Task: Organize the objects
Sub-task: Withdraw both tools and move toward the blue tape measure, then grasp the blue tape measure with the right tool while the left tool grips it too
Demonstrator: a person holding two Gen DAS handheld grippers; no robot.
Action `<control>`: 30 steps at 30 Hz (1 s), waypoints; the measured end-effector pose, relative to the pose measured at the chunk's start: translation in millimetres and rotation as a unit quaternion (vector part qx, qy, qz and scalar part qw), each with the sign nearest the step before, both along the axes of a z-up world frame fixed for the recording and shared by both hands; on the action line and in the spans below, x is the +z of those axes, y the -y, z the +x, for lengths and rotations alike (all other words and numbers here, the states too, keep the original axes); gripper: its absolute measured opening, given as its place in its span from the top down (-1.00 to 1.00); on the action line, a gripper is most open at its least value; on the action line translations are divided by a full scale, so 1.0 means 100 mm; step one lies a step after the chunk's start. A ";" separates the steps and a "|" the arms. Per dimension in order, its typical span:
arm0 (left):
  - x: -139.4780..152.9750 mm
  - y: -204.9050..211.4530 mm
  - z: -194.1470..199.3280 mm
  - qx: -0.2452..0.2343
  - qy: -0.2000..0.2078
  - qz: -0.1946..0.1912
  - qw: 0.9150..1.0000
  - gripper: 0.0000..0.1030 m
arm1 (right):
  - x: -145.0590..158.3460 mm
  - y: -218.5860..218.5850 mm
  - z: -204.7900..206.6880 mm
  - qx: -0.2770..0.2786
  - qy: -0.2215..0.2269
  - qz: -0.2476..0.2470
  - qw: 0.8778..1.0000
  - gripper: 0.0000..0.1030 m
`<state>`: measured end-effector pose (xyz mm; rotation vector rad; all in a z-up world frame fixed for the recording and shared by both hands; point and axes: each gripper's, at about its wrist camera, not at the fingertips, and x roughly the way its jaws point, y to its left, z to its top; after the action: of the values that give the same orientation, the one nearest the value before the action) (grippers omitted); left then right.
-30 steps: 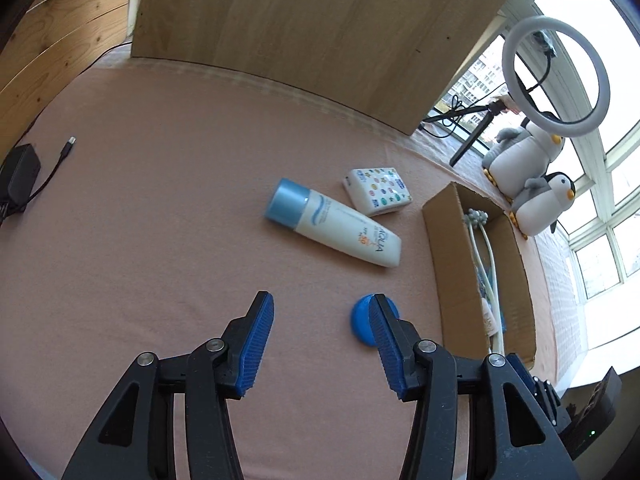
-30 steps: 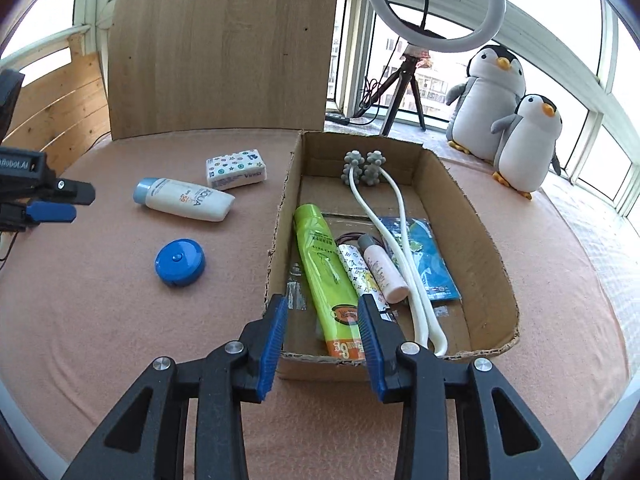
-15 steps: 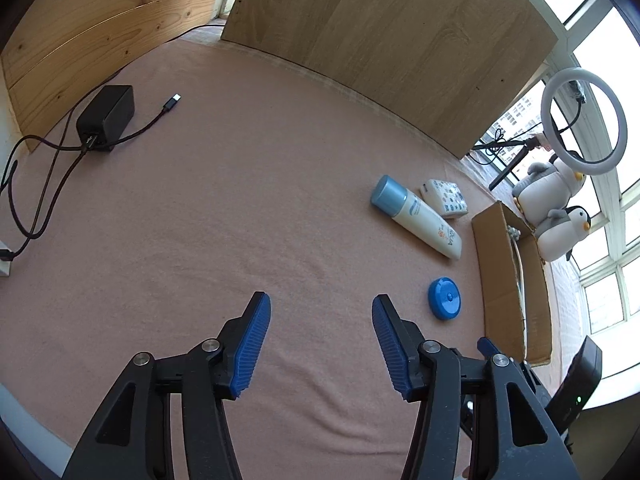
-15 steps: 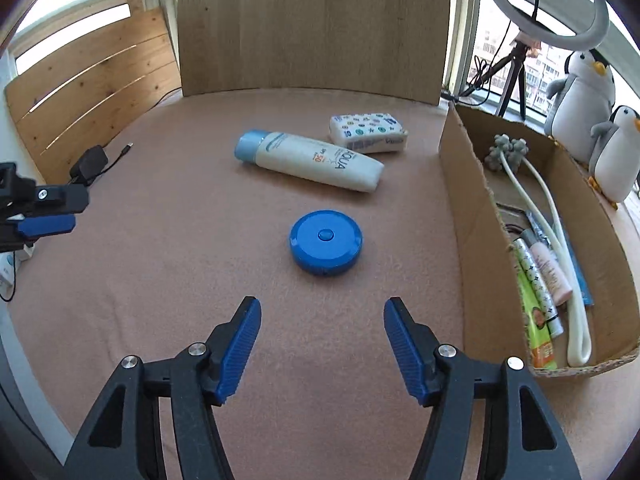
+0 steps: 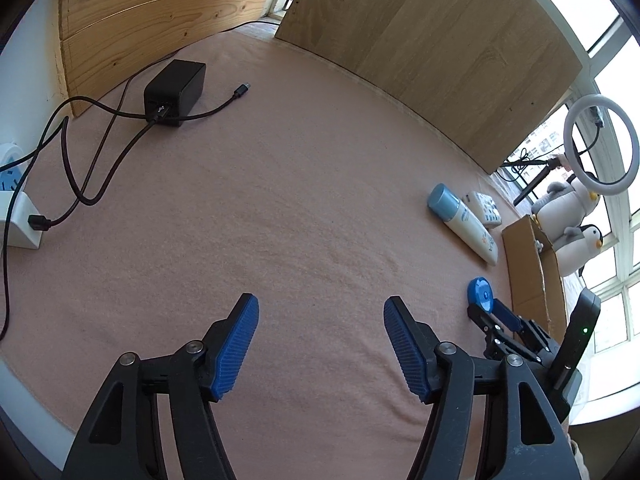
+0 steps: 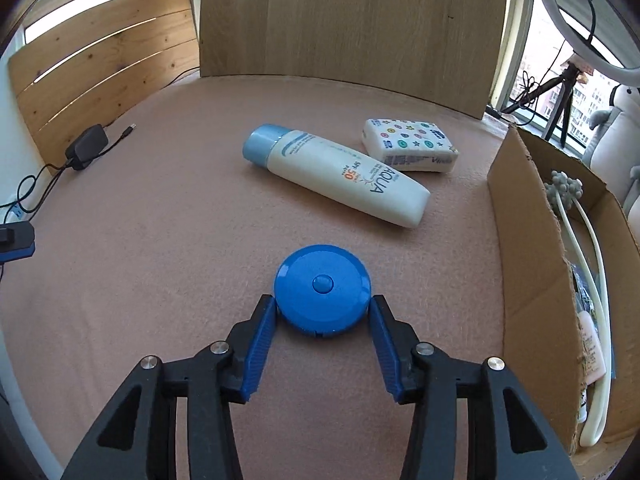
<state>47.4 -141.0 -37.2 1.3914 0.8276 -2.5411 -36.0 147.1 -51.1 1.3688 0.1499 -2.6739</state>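
Disc (image 6: 321,290), blue, sits between right gripper (image 6: 322,312) jaws, spread at its sides.

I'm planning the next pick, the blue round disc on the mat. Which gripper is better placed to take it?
The right gripper: its open fingers already sit on either side of the blue disc, beside the cardboard box. The left gripper hangs open over bare mat, well away from it.

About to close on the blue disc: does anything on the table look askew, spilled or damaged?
Nothing spilled. The sunscreen bottle lies on its side, cap on, beside the tissue pack. The cardboard box has a ragged near wall edge. The blue disc sits flat between the right gripper jaws.
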 end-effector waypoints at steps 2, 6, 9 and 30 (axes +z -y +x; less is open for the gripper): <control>-0.02 0.05 0.03 -0.002 -0.007 -0.008 1.000 -0.40 | 0.01 0.09 0.01 0.027 0.002 -0.010 1.000 0.16; -0.08 0.12 0.08 -0.014 -0.025 -0.036 0.999 -0.63 | 0.01 0.43 0.07 0.112 0.014 -0.024 0.993 0.16; -0.11 0.16 0.07 -0.035 -0.032 -0.059 0.997 -0.69 | -0.01 0.78 0.16 0.196 0.025 -0.022 0.980 0.16; -0.28 0.09 0.15 -0.265 -0.102 -0.134 0.949 -0.99 | -0.03 1.75 0.20 0.485 0.085 0.051 0.869 0.16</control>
<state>62.6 -150.2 -65.3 1.4258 0.1076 -3.0828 -15.6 -27.7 -54.4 1.1005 0.7435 -1.7080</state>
